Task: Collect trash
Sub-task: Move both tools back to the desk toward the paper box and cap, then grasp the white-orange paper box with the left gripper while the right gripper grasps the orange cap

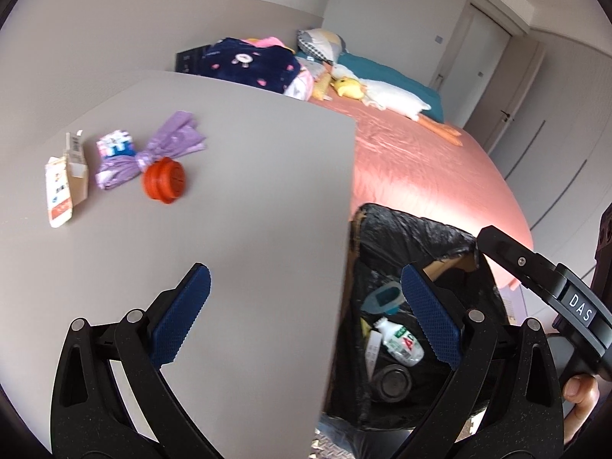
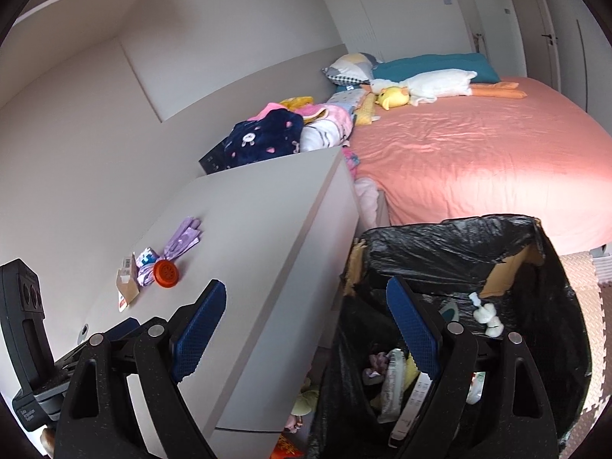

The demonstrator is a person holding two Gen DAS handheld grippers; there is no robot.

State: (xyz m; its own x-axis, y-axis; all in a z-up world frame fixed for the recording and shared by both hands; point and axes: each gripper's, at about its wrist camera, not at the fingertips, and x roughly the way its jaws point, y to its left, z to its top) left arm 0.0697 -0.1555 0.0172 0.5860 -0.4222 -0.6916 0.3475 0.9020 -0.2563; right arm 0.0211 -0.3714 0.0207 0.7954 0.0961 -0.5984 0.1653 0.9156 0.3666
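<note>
- Trash on desk [image 1: 248,191], far left: carton [image 1: 63,187], purple bag [image 1: 153,149], red cap [image 1: 165,179].
- Bin [image 2: 440,241] right of desk, holding bottle [image 1: 401,344].
- Left gripper [image 1: 306,321] and right gripper [image 2: 306,329] both gape, empty.

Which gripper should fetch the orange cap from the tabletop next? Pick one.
Left. The left gripper is open and empty over the table, on the side where the orange cap lies. The right gripper, also open, straddles the table edge and the trash bag, farther from it.
</note>
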